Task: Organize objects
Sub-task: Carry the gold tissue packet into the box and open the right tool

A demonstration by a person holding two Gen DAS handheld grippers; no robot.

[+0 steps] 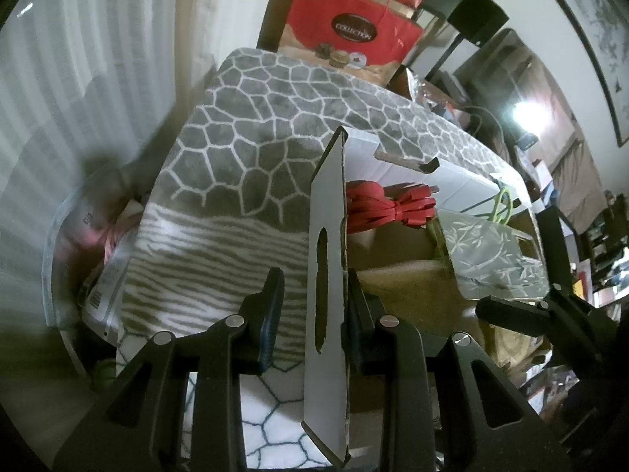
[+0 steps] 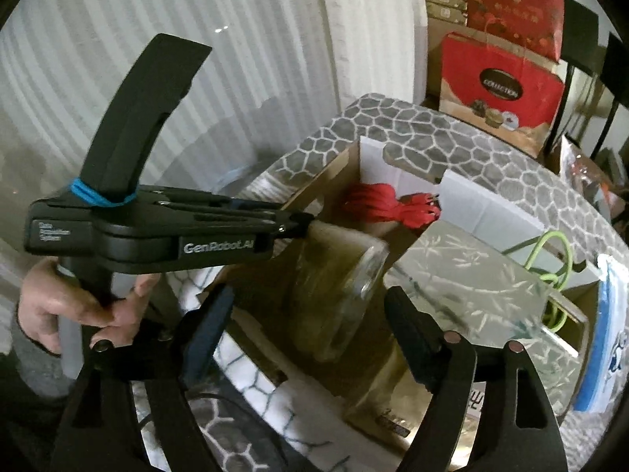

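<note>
Over the cardboard box (image 2: 314,236), your right gripper (image 2: 310,334) stands released around the glass jar (image 2: 338,279); your left gripper (image 1: 314,299) clenches the flap (image 1: 328,275), which may tear.

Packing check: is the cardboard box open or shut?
Open: the left hand-held gripper holds a box flap upright, and the red cord bundle shows inside the cardboard box.
</note>
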